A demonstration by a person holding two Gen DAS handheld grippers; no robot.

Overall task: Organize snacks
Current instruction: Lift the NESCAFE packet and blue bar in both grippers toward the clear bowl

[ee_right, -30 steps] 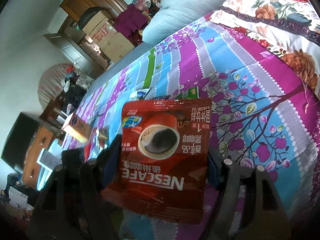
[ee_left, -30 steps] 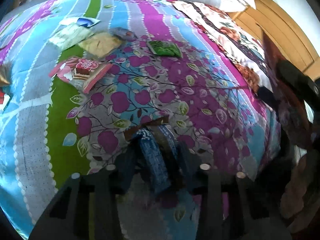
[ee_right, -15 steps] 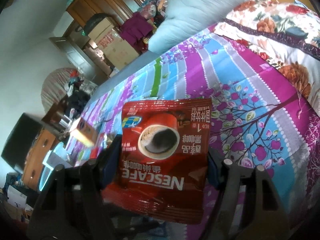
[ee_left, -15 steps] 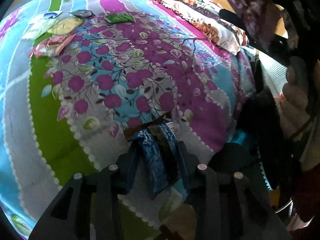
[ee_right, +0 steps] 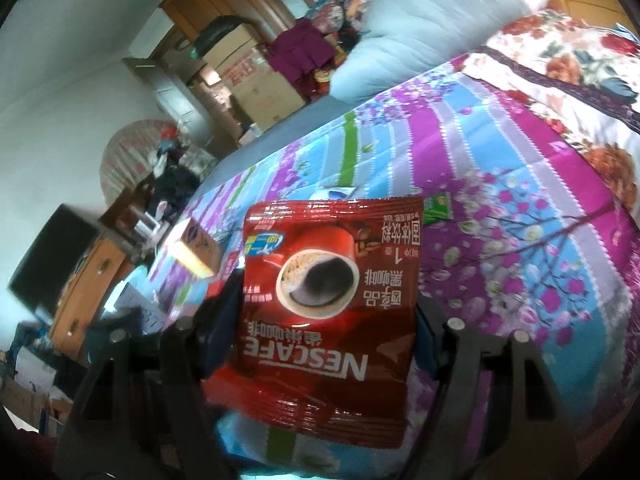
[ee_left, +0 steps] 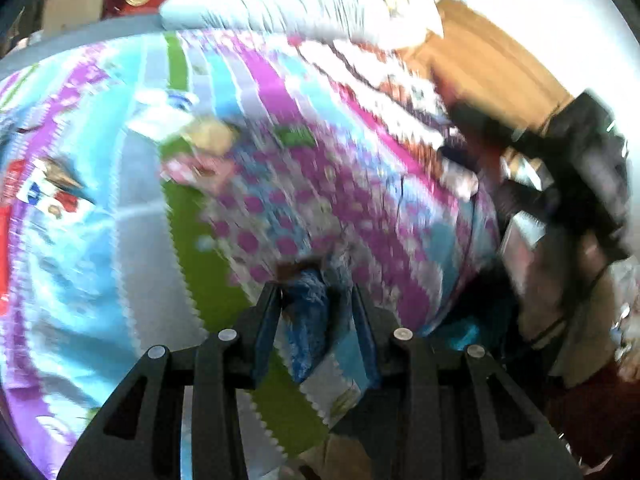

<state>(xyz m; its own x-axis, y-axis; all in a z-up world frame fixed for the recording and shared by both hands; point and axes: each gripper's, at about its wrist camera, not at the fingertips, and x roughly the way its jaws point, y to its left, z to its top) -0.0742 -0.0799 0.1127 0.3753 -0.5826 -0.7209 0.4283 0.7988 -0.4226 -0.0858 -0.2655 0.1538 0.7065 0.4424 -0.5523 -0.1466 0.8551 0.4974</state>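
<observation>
Already both grippers are loaded: the left gripper (ee_left: pixel 316 300) pinches a blue sachet (ee_left: pixel 308 320) lengthwise, the right gripper (ee_right: pixel 324 316) clamps a red Nescafe packet (ee_right: pixel 328 304); loose snacks (ee_left: pixel 208 136) lie upper left.

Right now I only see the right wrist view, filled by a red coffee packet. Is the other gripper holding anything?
Observer: Yes, the left gripper is shut on a blue packet.
Operator: Are more snacks lying about over there?
Observer: A yellow packet lies on the quilt next to a pink packet, though that picture is blurred.
Operator: Anything else?
Observer: Red and white packets lie near the left edge of that view.
</observation>
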